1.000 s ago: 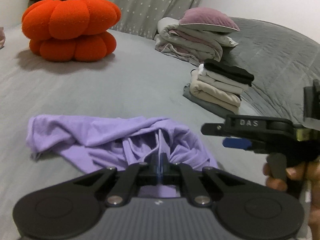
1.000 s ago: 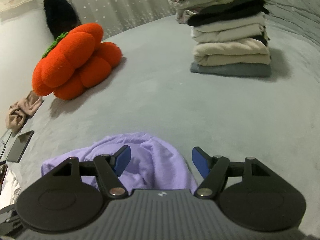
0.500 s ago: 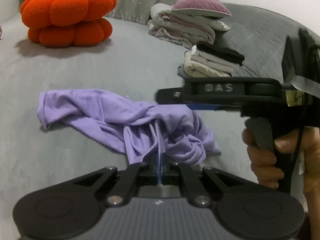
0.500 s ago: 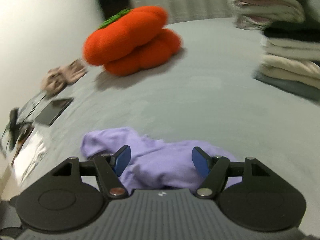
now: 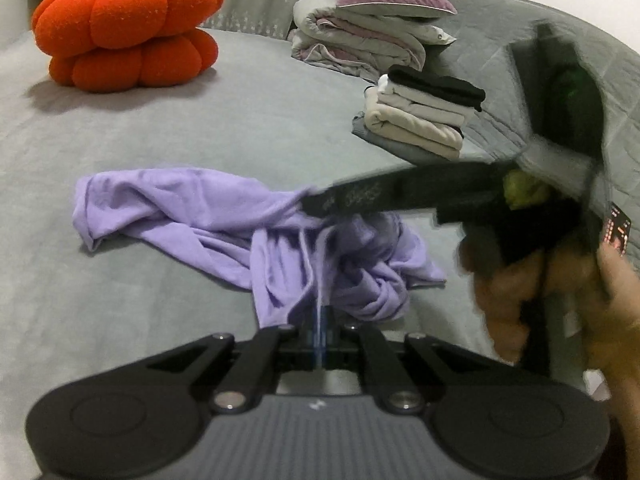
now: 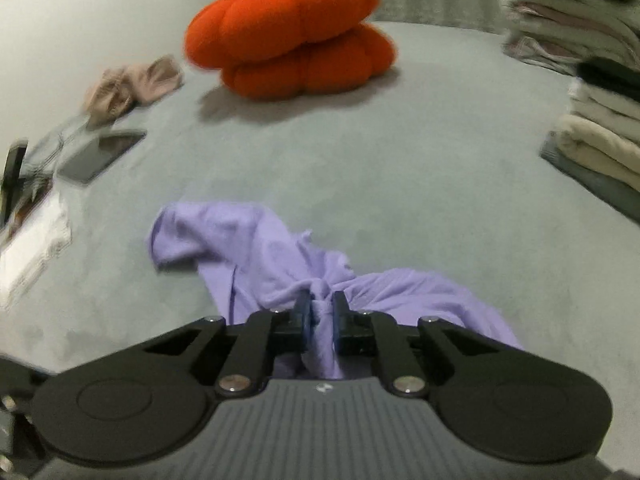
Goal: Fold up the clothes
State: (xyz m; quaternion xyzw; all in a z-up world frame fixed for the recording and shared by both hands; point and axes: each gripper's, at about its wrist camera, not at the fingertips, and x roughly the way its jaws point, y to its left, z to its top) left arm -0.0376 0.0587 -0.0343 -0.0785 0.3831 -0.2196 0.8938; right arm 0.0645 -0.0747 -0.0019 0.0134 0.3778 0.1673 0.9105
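Observation:
A crumpled lilac garment [image 5: 208, 216] lies bunched on the grey bed [image 5: 240, 128]. My left gripper [image 5: 320, 320] is shut on a thin edge of it at the near side. In the left wrist view the right gripper [image 5: 320, 204] reaches in from the right, held by a hand [image 5: 520, 280], with its tip over the middle of the cloth. In the right wrist view the right gripper [image 6: 321, 308] has its jaws closing on a pinched fold of the lilac garment [image 6: 248, 240], and the pads press the cloth.
An orange pumpkin cushion [image 5: 124, 28] sits at the back left. A stack of folded clothes [image 5: 424, 120] and a pile of bedding [image 5: 368, 36] stand at the back right. A phone [image 6: 104, 152] and a beige cloth [image 6: 132, 84] lie at the bed's left edge.
The right gripper swung in over the lilac garment and its jaws came together on a fold. The left gripper kept its grip and shifted slightly.

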